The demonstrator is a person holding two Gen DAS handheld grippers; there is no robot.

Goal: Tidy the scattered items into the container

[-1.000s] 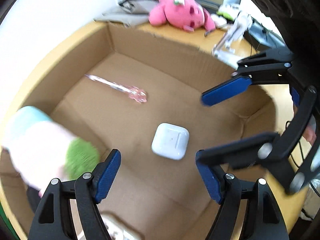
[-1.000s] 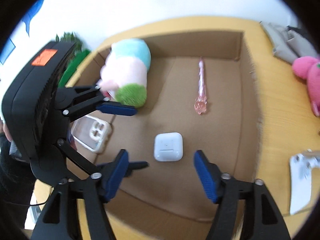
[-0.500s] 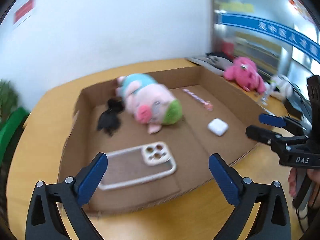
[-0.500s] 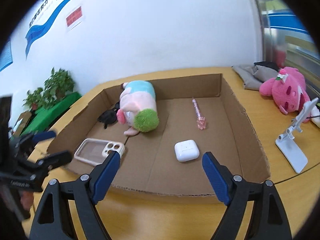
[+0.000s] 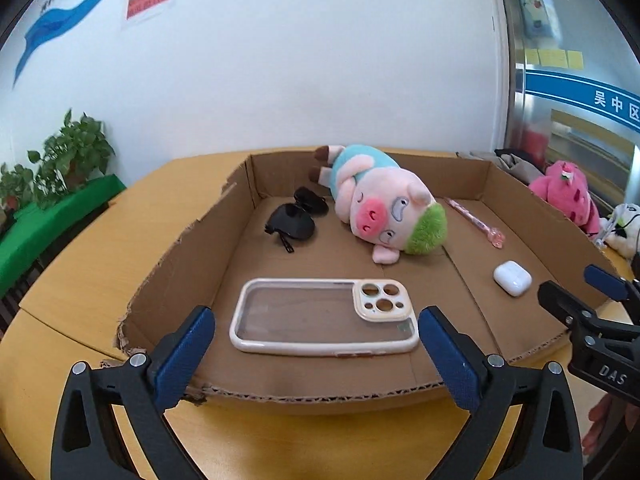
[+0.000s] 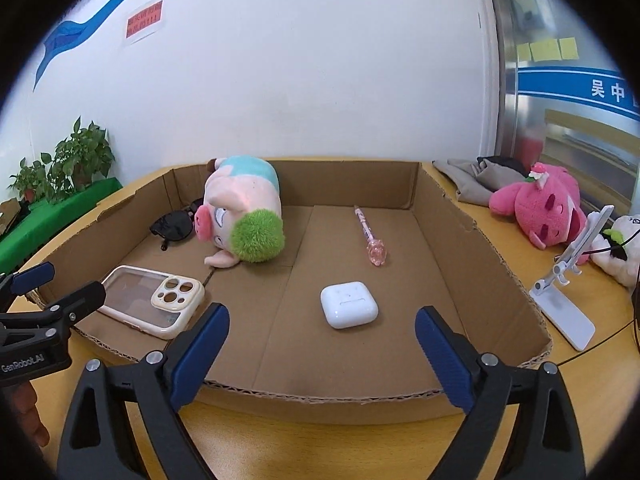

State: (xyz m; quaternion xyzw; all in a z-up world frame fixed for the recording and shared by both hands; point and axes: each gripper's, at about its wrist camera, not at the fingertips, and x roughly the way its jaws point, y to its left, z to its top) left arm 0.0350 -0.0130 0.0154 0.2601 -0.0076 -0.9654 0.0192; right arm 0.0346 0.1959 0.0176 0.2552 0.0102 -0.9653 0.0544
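Note:
A shallow cardboard box (image 5: 240, 184) (image 6: 452, 216) lies on the wooden table. In it lie a plush pig (image 5: 384, 204) (image 6: 240, 208), black sunglasses (image 5: 294, 220) (image 6: 174, 226), a clear phone case (image 5: 324, 316) (image 6: 152, 300), a white earbud case (image 5: 512, 278) (image 6: 348, 304) and a pink pen (image 5: 476, 222) (image 6: 370, 236). My left gripper (image 5: 316, 356) is open and empty, held in front of the box's near edge. My right gripper (image 6: 322, 350) is open and empty, also at the near edge. Each gripper shows at the side of the other's view.
A pink plush toy (image 6: 540, 204) (image 5: 568, 196), a white phone stand (image 6: 568, 292), grey cloth (image 6: 468, 176) and a white plush (image 6: 620, 248) lie on the table right of the box. Potted plants (image 5: 60, 164) stand at the far left.
Both grippers have pulled back and up out of the box to its near edge. The plush pig, blurred in motion a second ago, now lies still in the box.

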